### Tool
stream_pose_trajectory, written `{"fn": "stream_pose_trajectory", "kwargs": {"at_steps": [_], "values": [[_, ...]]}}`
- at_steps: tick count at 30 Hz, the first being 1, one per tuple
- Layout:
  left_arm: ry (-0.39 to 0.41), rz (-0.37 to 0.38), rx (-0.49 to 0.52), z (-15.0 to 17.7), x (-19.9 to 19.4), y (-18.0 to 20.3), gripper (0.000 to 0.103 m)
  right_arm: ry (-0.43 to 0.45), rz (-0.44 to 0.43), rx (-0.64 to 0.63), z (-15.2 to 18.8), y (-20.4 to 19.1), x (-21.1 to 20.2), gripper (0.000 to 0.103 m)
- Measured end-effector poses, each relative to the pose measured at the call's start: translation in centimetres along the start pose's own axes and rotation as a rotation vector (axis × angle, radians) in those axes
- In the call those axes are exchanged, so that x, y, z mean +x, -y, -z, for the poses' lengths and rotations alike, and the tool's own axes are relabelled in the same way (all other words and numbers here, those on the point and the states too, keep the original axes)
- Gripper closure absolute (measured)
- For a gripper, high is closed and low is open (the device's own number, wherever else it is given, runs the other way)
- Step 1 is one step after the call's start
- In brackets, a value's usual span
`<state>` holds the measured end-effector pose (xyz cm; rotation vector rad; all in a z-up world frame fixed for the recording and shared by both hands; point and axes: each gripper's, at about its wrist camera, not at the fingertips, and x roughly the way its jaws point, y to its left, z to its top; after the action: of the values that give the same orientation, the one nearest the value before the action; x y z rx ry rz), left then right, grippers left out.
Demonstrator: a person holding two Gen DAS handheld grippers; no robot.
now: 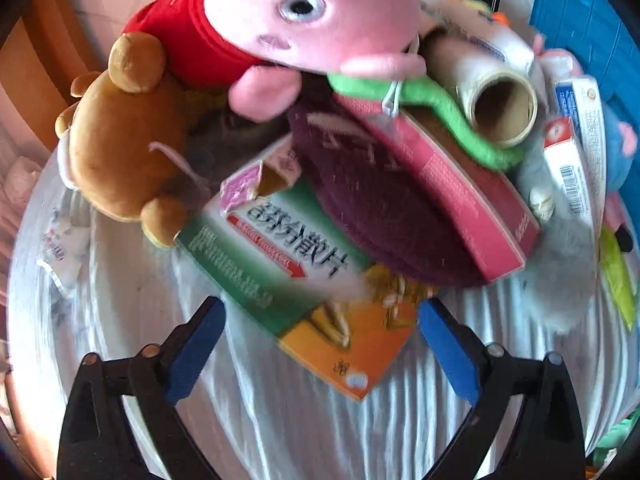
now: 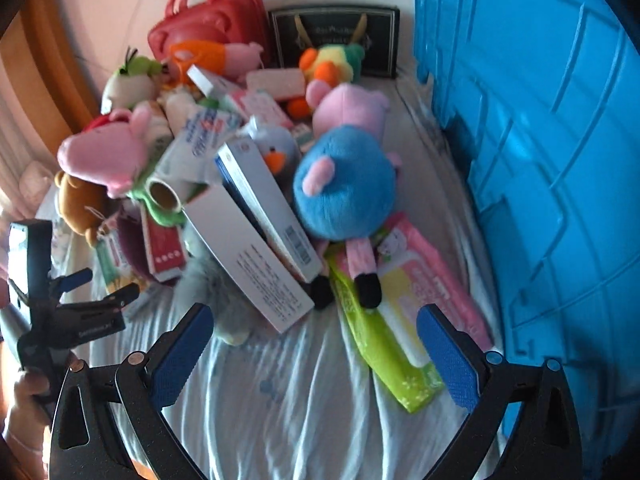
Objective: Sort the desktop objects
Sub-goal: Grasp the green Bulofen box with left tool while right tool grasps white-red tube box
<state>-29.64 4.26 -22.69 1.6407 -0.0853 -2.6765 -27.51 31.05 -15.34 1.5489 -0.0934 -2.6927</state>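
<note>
Desktop objects lie heaped on a white wrinkled cloth. Before our left gripper, jaws apart and empty, sits a green-and-orange medicine box whose upside-down print ends in 分散片; the rest is too blurred to read. A maroon plush overlaps it, with a pink box, a brown bear and a pink pig toy piled near. Our right gripper is also spread wide, near a white box, a blue-bodied pig toy and a blue crate.
</note>
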Motion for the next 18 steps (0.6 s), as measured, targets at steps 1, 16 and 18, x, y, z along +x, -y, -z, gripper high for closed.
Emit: {"fn": "stream_pose_trajectory", "kwargs": {"at_steps": [1,16,18], "values": [[0.0,-0.023,-0.016,0.0,0.0,-0.5,0.003,-0.013,0.001,0.0,0.0,-0.1,0.6,0.0],[-0.057,0.074,-0.267,2.3,-2.2,-8.4,0.01,-0.103,-0.084,0.032,-0.1,-2.9,6.0,0.0],[-0.042,0.109,-0.194,1.4,-1.9,-5.0,0.01,-0.106,-0.082,0.03,-0.1,-3.0,6.1,0.0]]}}
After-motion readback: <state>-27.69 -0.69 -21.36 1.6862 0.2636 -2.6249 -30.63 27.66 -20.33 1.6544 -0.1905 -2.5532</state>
